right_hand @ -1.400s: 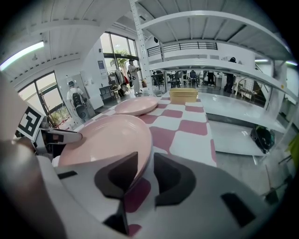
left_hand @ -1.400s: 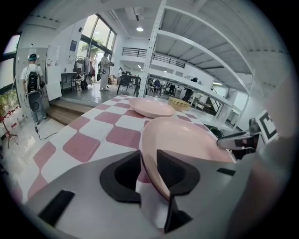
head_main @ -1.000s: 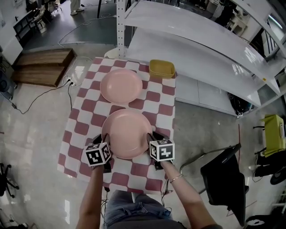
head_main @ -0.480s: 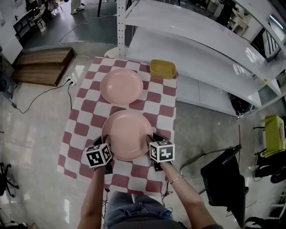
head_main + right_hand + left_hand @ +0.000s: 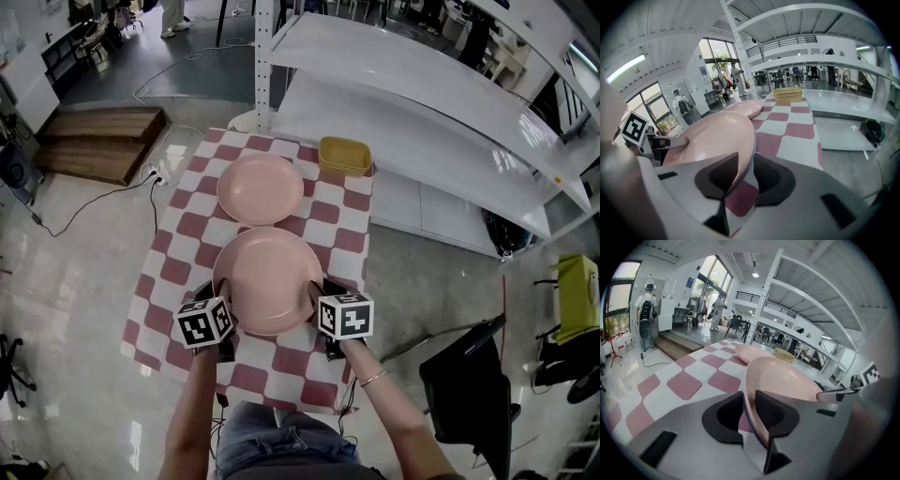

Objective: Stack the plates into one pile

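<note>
1. My left gripper [image 5: 221, 302] is on the left rim of the near plate [image 5: 269, 279], lower middle of the head view. Its jaws have just been closing, and in the left gripper view the pink rim sits pinched between the black pads [image 5: 772, 409].
2. The right gripper [image 5: 319, 298] has the opposite rim of the same plate. Its own view shows the edge running down between the pads [image 5: 717, 180], jaws only a rim's thickness apart and pressing on it.
3. So the near plate is carried between both tools, over the red-and-white checkered cloth [image 5: 178, 272].
4. The far plate [image 5: 260, 187], also pink, lies flat on the cloth just above the held one in the frame. From the head view the two rims look nearly touching, can't tell for sure.
5. A yellow container [image 5: 344, 156] sits at the cloth's upper right corner, next to the white shelving [image 5: 422, 103].
</note>
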Action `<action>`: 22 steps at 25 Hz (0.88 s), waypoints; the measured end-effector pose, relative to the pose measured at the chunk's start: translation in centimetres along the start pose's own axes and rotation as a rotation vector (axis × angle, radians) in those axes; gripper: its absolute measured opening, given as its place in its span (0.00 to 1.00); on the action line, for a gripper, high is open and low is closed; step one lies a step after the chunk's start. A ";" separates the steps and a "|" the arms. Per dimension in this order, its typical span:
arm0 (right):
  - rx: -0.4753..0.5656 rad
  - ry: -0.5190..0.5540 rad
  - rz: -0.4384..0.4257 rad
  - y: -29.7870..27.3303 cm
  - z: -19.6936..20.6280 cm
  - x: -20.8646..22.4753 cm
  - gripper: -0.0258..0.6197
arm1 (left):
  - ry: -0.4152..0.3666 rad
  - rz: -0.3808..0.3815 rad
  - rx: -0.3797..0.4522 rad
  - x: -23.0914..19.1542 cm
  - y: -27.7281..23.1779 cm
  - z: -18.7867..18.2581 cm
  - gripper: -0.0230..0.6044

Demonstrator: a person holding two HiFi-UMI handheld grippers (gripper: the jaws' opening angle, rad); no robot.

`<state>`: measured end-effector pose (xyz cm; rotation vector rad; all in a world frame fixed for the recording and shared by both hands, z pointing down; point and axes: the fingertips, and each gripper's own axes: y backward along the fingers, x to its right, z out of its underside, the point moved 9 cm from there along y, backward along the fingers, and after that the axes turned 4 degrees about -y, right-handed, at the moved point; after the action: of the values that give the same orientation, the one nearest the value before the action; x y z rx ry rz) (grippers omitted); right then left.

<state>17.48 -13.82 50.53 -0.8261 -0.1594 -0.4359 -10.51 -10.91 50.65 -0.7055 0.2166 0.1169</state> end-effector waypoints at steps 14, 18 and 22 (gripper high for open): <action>0.075 0.010 -0.012 0.9 -6.5 -0.1 0.19 | -0.019 0.014 0.073 1.0 0.1 -6.5 0.19; 0.083 0.012 0.001 -0.3 -8.0 -0.3 0.19 | -0.023 0.028 0.075 0.2 -1.5 -8.2 0.19; 0.077 -0.002 0.019 -1.8 -9.7 0.0 0.19 | -0.023 0.047 0.054 -0.5 -3.5 -9.8 0.18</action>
<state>16.37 -22.05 45.28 -0.7521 -0.1694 -0.4085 -11.90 -19.99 45.70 -0.6455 0.2132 0.1637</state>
